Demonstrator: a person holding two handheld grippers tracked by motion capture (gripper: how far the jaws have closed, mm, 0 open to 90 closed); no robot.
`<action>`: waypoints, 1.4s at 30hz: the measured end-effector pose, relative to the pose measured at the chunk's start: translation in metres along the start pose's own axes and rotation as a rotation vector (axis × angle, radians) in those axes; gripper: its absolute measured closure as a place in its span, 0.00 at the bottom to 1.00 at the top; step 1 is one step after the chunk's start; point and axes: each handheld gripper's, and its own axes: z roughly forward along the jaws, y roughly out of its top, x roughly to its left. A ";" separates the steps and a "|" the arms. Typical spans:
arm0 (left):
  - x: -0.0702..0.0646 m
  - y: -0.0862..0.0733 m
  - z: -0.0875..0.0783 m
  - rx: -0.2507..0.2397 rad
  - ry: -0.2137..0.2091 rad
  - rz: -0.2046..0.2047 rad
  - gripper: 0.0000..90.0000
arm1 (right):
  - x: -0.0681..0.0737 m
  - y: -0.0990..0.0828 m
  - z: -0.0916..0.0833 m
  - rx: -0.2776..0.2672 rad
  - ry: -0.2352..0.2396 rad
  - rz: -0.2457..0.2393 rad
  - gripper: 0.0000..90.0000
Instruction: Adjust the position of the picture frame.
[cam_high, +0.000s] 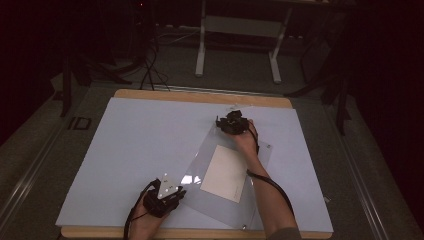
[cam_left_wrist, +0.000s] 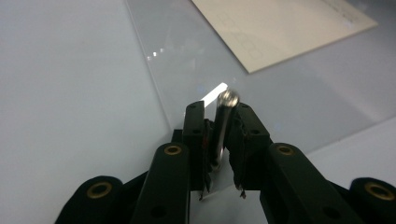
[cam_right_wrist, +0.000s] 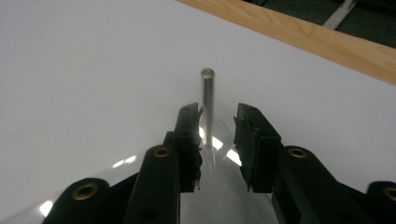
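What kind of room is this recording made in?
Probably a lab or workshop set up for recording, kept dim. A wooden table under a white sheet stands on grey carpet; cables trail across the floor, and a white desk frame stands behind.

**Legible markings: inventory**

Floor marking: pale characters reading roughly "ID", painted on the dark floor left of the table, beside its far left corner.

Paper sheet: faint embossed or printed characters run along its near edge in the left gripper view; too pale and blurred to read. Small marks at its right edge are likewise illegible.
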 end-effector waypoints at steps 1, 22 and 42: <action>-0.001 0.000 0.000 -0.002 0.008 -0.003 0.86 | 0.001 0.001 0.003 0.001 -0.002 -0.002 0.79; 0.011 0.007 -0.010 -0.083 0.007 -0.156 0.91 | 0.004 0.019 0.008 0.074 -0.020 -0.037 0.95; 0.165 0.057 -0.002 -0.091 0.077 -0.342 0.90 | 0.002 -0.018 -0.095 0.113 -0.008 -0.042 0.95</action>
